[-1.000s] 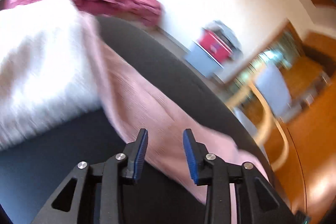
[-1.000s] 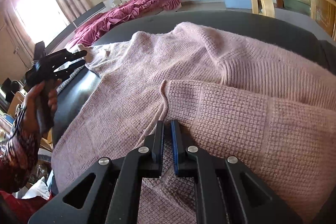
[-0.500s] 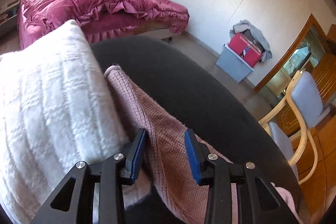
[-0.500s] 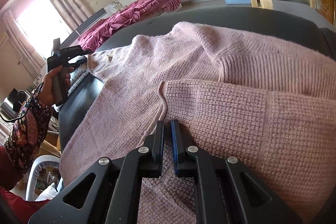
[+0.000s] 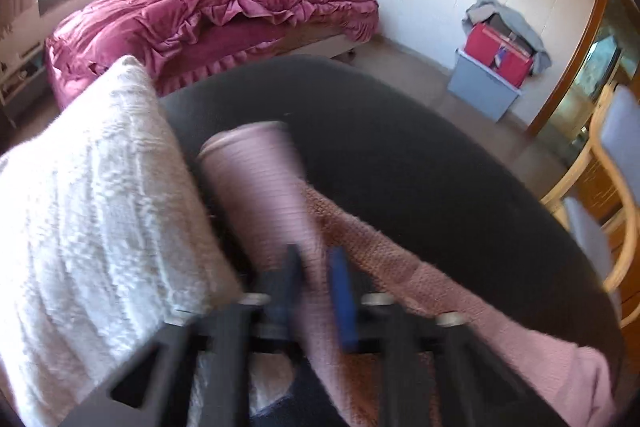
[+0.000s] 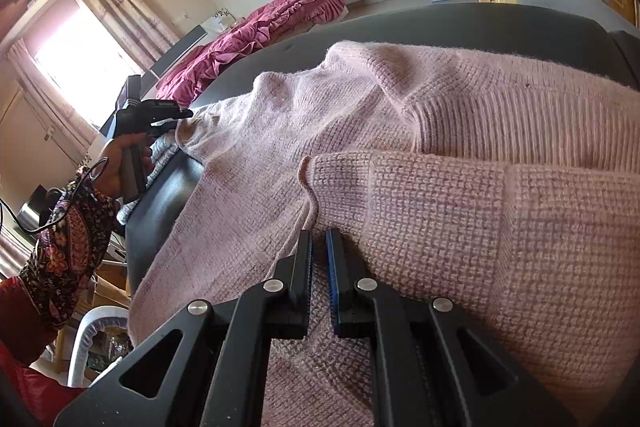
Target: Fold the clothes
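A pink knit sweater (image 6: 400,131) lies spread over the black padded table (image 6: 500,23). My right gripper (image 6: 319,237) is shut on a fold of its fabric near the front, beside a folded-over sleeve (image 6: 440,195). In the left wrist view the other sleeve's ribbed cuff (image 5: 256,179) stands up between the blue pads of my left gripper (image 5: 314,255), whose jaws are closing and pinch it; they are blurred. The right wrist view shows that left gripper (image 6: 176,117) far left at the sweater's edge, held by a hand in a patterned sleeve.
A white fuzzy knit piece (image 5: 92,207) lies against the sleeve on the table's left. Beyond the table stand a bed with a magenta cover (image 5: 224,7), a grey box with red contents (image 5: 492,67) and wooden chairs (image 5: 608,187). A white basket (image 6: 92,331) sits below the table.
My left gripper's jaws have gone from wide apart to pinched on the sleeve cuff, which now stands up in front of them. The right gripper keeps its hold and place.
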The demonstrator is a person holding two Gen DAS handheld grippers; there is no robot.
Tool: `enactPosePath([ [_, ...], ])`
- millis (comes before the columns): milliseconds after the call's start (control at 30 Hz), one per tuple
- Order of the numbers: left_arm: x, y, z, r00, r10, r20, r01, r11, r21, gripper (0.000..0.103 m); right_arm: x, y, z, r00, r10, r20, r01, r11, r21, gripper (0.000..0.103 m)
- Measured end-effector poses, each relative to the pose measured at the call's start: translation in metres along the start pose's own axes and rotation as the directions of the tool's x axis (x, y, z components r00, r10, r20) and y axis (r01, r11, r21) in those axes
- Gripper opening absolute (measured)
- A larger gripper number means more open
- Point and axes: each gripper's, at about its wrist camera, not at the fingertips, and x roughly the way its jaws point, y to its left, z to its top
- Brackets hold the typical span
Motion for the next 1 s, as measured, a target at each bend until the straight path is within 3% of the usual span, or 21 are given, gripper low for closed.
enactPosePath([
  [133, -0.034, -0.001, -0.004, 0.982, -0.139, 0.130, 0.143, 0.989, -0.023, 0.004, 0.001, -0.001, 0.001, 1.000, 0.010, 0.002, -0.010, 1.000, 0.011, 0.008],
  [267, -0.086, -0.020, -0.006, 0.931, -0.262, 0.255, 0.250, 0.965, 0.079, 0.004, 0.001, -0.001, 0.001, 1.000, 0.009, 0.002, -0.009, 1.000, 0.012, 0.008],
  [467, -0.136, -0.052, -0.014, 0.845, -0.467, 0.260, 0.428, 0.883, 0.194, 0.004, -0.005, 0.000, 0.002, 0.999, -0.015, 0.028, 0.015, 1.000, 0.015, 0.008],
  [567, -0.162, -0.070, -0.025, 0.780, -0.581, 0.231, 0.534, 0.811, 0.240, 0.004, -0.020, 0.001, 0.002, 0.996, -0.063, 0.071, 0.062, 0.998, 0.013, 0.008],
  [833, -0.221, -0.144, -0.084, 0.582, -0.811, 0.063, 0.738, 0.558, 0.380, 0.004, -0.083, -0.035, -0.017, 0.976, -0.149, 0.157, 0.126, 0.981, 0.147, 0.008],
  [900, -0.237, -0.165, -0.112, 0.546, -0.838, 0.005, 0.762, 0.499, 0.412, 0.004, -0.096, -0.045, -0.026, 0.971, -0.167, 0.174, 0.136, 0.974, 0.179, 0.008],
  [1000, -0.259, -0.200, -0.166, 0.519, -0.849, -0.099, 0.782, 0.425, 0.457, 0.004, -0.111, -0.057, -0.040, 0.964, -0.179, 0.196, 0.130, 0.963, 0.237, 0.008],
])
